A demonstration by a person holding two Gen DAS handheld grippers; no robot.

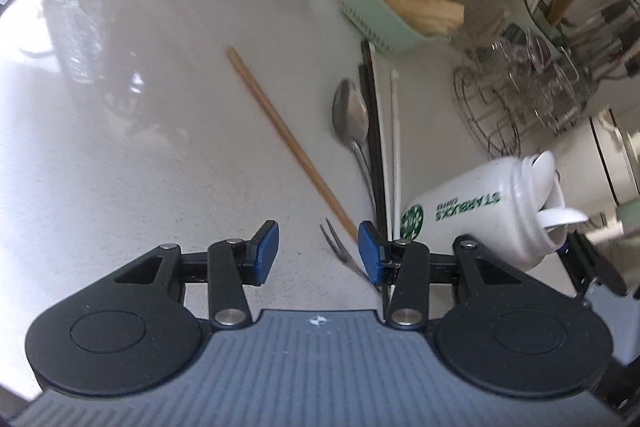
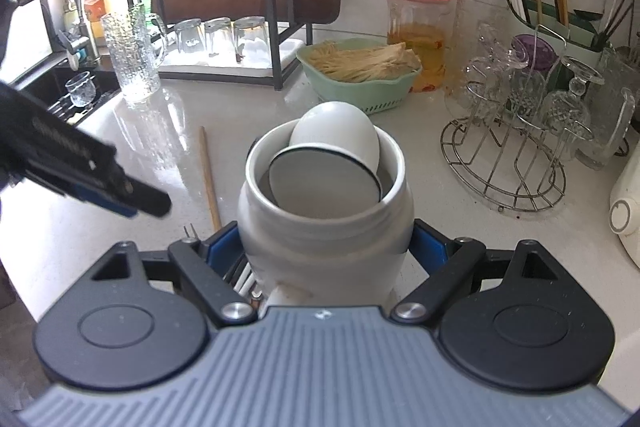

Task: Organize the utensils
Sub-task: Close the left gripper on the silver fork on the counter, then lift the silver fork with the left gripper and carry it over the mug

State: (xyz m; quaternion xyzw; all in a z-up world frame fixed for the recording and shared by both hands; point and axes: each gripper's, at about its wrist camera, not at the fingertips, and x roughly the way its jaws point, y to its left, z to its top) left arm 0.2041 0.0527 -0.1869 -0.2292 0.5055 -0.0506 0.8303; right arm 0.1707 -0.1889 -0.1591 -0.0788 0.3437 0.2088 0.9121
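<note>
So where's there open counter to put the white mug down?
Bare counter lies left of the wooden chopstick, up to the textured glass. It is crowded right of it: spoon, green basket, wire glass rack.

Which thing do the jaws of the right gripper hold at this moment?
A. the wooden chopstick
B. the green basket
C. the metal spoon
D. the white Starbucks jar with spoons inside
D: in the right wrist view the blue pads of the right gripper press on both sides of the white Starbucks jar, while the wooden chopstick lies free on the counter.
</note>
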